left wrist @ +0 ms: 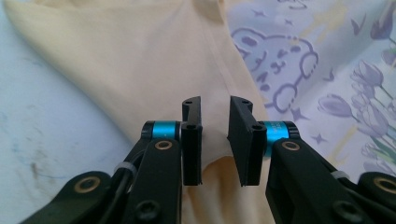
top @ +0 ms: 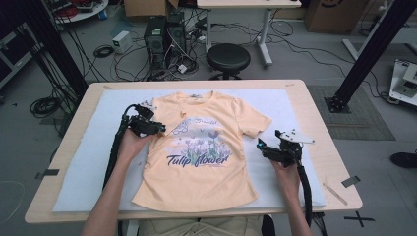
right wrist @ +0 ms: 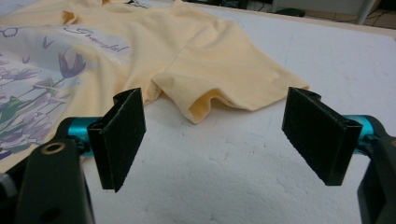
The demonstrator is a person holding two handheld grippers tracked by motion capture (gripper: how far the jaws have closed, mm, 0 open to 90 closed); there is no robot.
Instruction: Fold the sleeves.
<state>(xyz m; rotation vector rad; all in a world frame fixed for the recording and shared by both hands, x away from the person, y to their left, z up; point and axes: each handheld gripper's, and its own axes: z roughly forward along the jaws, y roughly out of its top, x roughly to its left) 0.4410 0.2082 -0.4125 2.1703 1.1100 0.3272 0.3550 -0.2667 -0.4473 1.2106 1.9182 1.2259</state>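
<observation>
A peach T-shirt [top: 201, 147] printed with purple tulips and "Tulip flower" lies face up on a white foam mat [top: 78, 162]. My left gripper [top: 158, 129] is over the shirt's left shoulder, where the sleeve is folded in. In the left gripper view its jaws [left wrist: 215, 105] stand a narrow gap apart over the peach fabric [left wrist: 130, 70], with a fold of cloth showing in the gap and the pads not pressing on it. My right gripper [top: 259, 144] rests on the mat beside the right sleeve [top: 253, 120]. It [right wrist: 212, 109] is wide open, facing the sleeve's hem [right wrist: 224, 88], with nothing between its jaws.
The mat covers most of a wooden table [top: 329, 162]. A black stool [top: 227, 58] stands beyond the far edge, with computer towers [top: 164, 37] and cables on the floor. Bare mat lies left and right of the shirt.
</observation>
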